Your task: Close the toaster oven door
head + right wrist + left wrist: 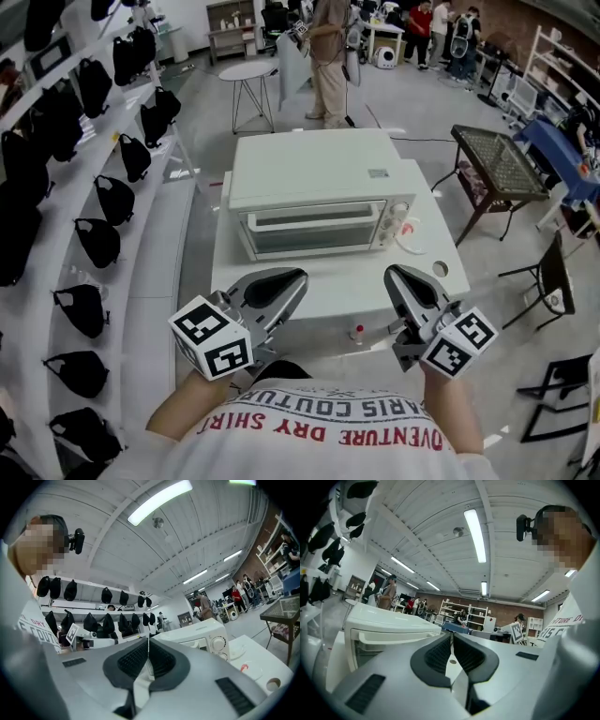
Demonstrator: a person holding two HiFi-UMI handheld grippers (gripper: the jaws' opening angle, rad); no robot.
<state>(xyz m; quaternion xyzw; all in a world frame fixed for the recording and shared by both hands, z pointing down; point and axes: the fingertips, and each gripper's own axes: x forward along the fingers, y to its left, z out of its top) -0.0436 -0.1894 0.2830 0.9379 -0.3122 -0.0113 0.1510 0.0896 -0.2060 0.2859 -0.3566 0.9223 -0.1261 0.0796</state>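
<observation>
Left claw (292, 278) and right claw (394, 275) were both pinched together, empty, over the near edge of the bench (328, 286). Toaster oven (314, 183) sat at 12 o'clock, door (309, 234) seemingly upright already; press handle (309, 217) squarely to seat it.

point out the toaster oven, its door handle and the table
toaster oven (314, 169), head view, middle of its flat top
door handle (314, 219), head view, middle of the bar
table (337, 286), head view, bare top in front of the oven
</observation>
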